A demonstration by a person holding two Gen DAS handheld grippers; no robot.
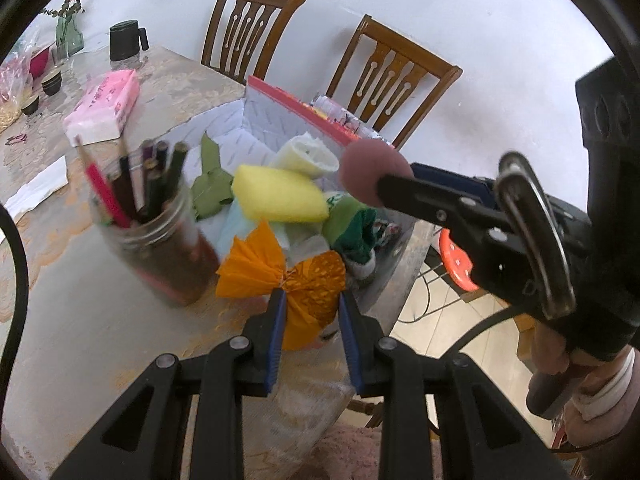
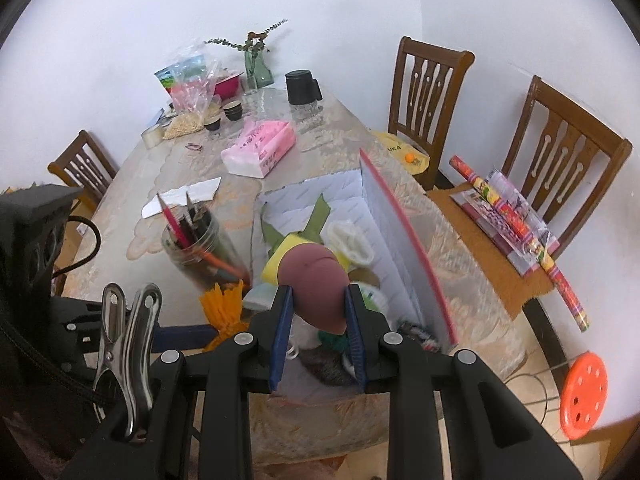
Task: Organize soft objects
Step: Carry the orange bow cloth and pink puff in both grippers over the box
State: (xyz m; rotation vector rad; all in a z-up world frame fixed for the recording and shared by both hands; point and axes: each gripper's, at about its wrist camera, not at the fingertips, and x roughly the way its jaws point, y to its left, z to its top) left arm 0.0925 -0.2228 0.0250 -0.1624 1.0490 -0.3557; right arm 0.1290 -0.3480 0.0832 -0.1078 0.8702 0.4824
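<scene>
My left gripper (image 1: 313, 300) is shut on an orange pleated paper bow (image 1: 304, 280), held just above the table's near corner; the bow (image 2: 222, 304) also shows in the right wrist view. My right gripper (image 2: 318, 298) is shut on a mauve egg-shaped sponge (image 2: 314, 280), seen from the side as the sponge (image 1: 370, 172) hanging over the open white box (image 1: 260, 120). In the box (image 2: 384, 216) lie a yellow sponge (image 1: 280, 196), a green cloth (image 1: 210, 188), a pale rolled cloth (image 1: 308, 156) and a green knit piece (image 1: 356, 236).
A glass jar of pencils (image 1: 156, 236) stands close left of the box. Farther back are a pink tissue pack (image 1: 106, 106), a black mug (image 1: 126, 40) and small cups. Wooden chairs (image 2: 428, 92) line the far side. An orange stool (image 2: 584, 396) stands on the floor past the table edge.
</scene>
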